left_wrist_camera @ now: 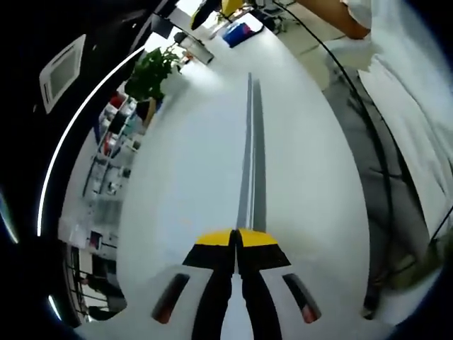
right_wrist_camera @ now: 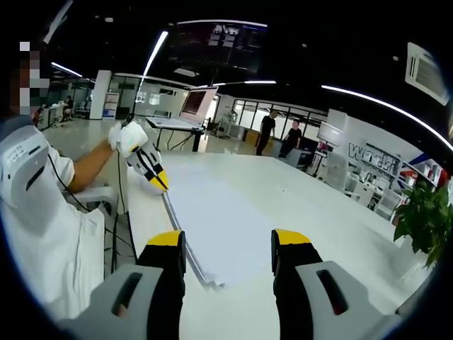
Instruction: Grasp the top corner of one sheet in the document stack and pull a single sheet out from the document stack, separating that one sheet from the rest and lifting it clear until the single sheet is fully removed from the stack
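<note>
Document stack (right_wrist_camera: 219, 227): flat, smooth white sheets lying on the glossy white surface (right_wrist_camera: 340, 212), long axis running from the right claw (right_wrist_camera: 228, 249) away toward the left claw (right_wrist_camera: 161, 180). Left claw (left_wrist_camera: 236, 239) is pinched narrow on a sheet (left_wrist_camera: 249, 156) seen edge-on, a thin grey strip stretching straight ahead. Right claw stands wide, holding nothing, its yellow-tipped jaws over the stack's near end.

In the right gripper view, large dark letters on the far white wall (right_wrist_camera: 368, 152) read roughly "Work"; the rest is illegible.
</note>
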Demonstrator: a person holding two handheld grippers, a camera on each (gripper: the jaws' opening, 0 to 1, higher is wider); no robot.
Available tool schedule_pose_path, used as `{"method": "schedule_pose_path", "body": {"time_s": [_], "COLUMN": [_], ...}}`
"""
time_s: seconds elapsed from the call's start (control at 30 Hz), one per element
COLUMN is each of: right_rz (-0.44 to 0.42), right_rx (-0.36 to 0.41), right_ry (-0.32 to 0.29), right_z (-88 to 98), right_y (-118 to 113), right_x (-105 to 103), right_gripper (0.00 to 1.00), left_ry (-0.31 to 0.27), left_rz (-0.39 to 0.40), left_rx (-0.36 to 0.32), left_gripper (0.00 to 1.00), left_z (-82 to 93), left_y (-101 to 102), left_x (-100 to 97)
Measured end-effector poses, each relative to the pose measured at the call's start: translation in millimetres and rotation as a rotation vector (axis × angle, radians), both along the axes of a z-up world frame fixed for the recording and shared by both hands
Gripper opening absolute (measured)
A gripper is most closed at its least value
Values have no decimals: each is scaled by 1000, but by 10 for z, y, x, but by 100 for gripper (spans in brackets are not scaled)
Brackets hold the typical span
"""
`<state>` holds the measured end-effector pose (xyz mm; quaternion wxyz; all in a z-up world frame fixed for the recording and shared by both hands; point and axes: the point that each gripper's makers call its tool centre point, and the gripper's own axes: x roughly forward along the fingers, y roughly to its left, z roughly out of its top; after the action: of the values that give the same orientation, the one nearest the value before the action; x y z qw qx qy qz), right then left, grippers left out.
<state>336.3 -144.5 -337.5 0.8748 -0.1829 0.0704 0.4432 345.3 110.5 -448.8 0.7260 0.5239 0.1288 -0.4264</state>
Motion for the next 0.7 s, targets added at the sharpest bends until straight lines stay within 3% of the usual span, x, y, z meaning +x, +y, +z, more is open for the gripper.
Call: {"method": "schedule_pose_path", "body": {"time_s": [0.23,0.4,0.6,0.7], "right_rz": [1,2,2,2], "right_rx": [-2,-4,-2,-1], "right_ry": [-1,0,-2,0], "right_z": [-3,-6,4,0], "right_y": [6,1,-5,1], "right_x": [-8,-4,-8,-7], "right_gripper": [48,48,48,48], "left_ry": [-11,26,62,72], "left_rz": [-11,-84,-87,-76], "left_rx": [5,43,58,47], "left_gripper": [3,3,4,14], "left_z": [55,8,-55,-60], "left_y": [-17,-55,-6,7], "left_x": [-89,-274,-318,-307]}}
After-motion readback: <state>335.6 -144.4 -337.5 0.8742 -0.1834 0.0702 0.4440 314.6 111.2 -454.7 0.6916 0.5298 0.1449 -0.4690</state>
